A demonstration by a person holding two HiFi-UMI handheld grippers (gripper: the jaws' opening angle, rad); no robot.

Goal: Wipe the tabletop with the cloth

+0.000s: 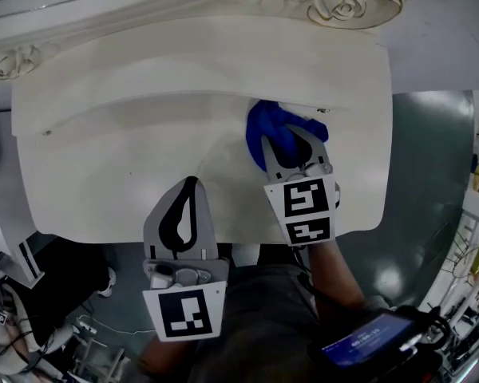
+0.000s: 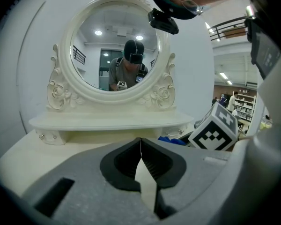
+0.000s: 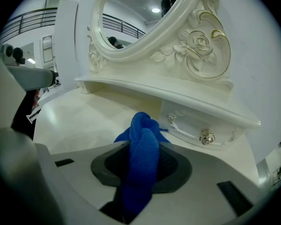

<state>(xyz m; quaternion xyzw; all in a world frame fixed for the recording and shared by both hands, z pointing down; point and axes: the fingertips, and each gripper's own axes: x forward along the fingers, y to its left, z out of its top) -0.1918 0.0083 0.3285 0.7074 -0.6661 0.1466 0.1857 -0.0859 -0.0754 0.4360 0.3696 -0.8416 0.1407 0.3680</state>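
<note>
The fingers of the right gripper are clamped on a deep blue, knitted-looking cloth, which runs as a thick twisted roll between the dark pads and bulges out past the fingertips in a rounded bunch. In the head view that bunch sits just right of the frame's centre, over the back part of the glossy cream-white tabletop and close under the edge of the raised white shelf. No view shows clearly whether it presses on the surface. In the right gripper view, just beyond the cloth and to its right, stands a small white drawer front with a round metal knob. The fingers of the left gripper are closed with their tips meeting and nothing between them; only the pale tabletop shows through the narrow slit lower down. In the head view this gripper is at the lower centre-left, over the tabletop's near edge and apart from the cloth. Its own view catches the right gripper's black-and-white marker cube at the right. Above the shelf rises an oval mirror in a carved cream frame with rose ornaments. It reflects the person bent over the table. A grey-green floor shows at the right of the head view.
</note>
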